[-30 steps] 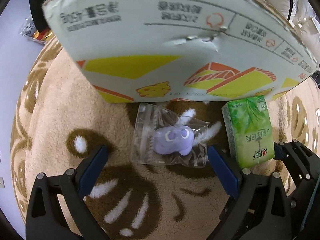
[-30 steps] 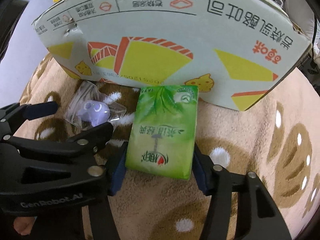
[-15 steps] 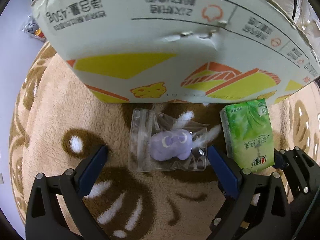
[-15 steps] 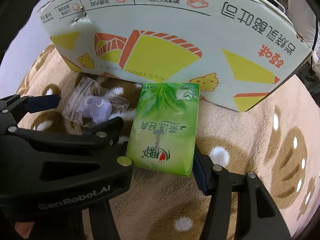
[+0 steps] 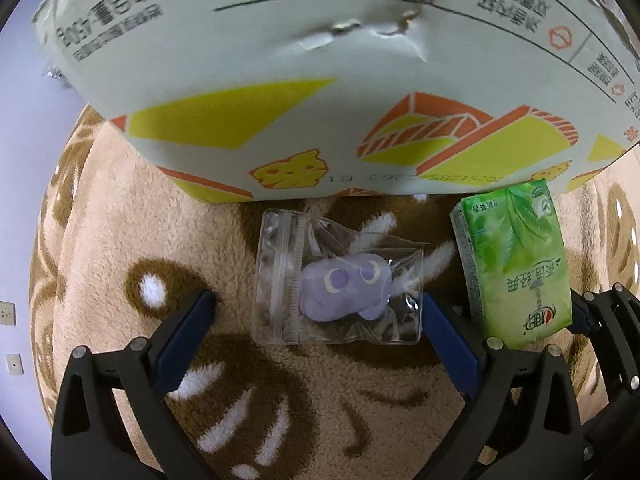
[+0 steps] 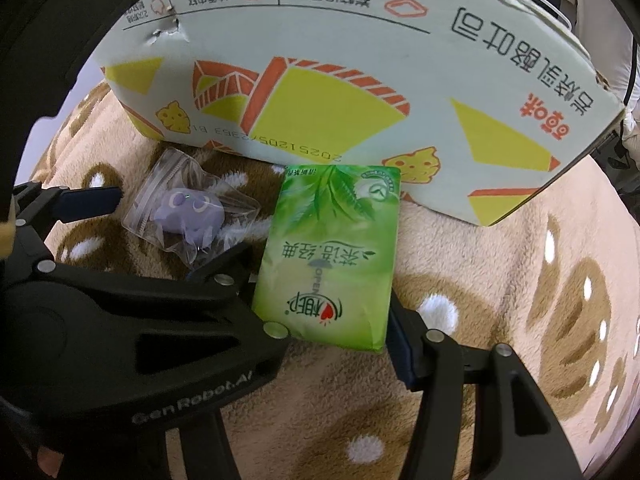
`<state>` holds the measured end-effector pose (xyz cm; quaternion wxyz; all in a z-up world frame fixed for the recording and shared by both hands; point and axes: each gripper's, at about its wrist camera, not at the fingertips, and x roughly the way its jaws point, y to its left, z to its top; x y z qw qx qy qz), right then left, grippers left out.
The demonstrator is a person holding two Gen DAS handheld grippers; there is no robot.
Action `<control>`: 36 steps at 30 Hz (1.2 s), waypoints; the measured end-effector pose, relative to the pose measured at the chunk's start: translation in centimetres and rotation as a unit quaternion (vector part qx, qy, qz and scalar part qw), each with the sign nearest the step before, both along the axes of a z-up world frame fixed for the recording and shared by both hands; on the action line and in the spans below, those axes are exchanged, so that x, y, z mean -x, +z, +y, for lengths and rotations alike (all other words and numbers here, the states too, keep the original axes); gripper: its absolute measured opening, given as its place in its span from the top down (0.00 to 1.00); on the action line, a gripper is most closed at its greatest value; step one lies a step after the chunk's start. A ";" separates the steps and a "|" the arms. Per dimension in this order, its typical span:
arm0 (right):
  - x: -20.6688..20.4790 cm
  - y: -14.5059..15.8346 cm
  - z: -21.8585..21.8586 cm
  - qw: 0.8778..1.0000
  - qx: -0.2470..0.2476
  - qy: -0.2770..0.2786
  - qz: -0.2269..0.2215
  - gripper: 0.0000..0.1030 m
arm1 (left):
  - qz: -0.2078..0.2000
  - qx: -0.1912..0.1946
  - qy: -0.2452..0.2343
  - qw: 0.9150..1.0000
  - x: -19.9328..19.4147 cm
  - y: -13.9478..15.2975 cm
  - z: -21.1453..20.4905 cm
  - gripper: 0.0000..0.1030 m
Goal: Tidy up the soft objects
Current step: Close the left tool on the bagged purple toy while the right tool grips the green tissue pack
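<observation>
- Two soft items are laid on a brown patterned blanket [image 5: 100, 220], just in front of a printed cardboard box [image 5: 320, 80] that stands behind them.
- The left gripper [image 5: 316, 312] is spread wide, its blue pads set on either side of a clear zip bag [image 5: 340, 276]; neither pad is seen to touch it. A small purple toy [image 5: 346, 288] is sealed inside the bag.
- The right gripper [image 6: 320, 316] is placed around the near end of a green tissue pack [image 6: 332, 256]. The pack sits between the pads, and the jaws appear closed against its sides; a firm pinch is judged likely but cannot be confirmed.
- The far end of the pack is seen almost touching the box wall.
- The step in hand is judged to be the grasping of both items at once, before they are carried to the box.
- For the next move, the left jaws would need to be closed on the bag, ideally across the toy, since loose film could slip. Both items would then have to be lifted above the box rim.
</observation>
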<state>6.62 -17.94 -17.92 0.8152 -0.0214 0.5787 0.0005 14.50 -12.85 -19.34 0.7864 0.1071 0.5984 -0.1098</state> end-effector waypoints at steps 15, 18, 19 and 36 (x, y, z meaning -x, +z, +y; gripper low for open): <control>0.0 0.4 -0.8 1.000 -0.001 0.005 -0.005 0.43 | -0.020 0.021 0.044 0.999 1.0 0.9 2.1 0.32; 0.3 0.7 -0.7 1.000 0.003 0.006 -0.008 0.43 | -0.023 0.027 0.049 0.998 1.2 1.4 2.9 0.35; 0.4 0.7 -0.7 1.000 0.002 0.006 -0.008 0.44 | -0.024 0.029 0.050 0.998 1.2 1.5 2.9 0.36; 2.2 4.7 -2.5 0.999 -0.015 -0.013 -0.042 0.44 | -0.049 0.041 0.067 0.996 3.2 4.6 7.3 0.44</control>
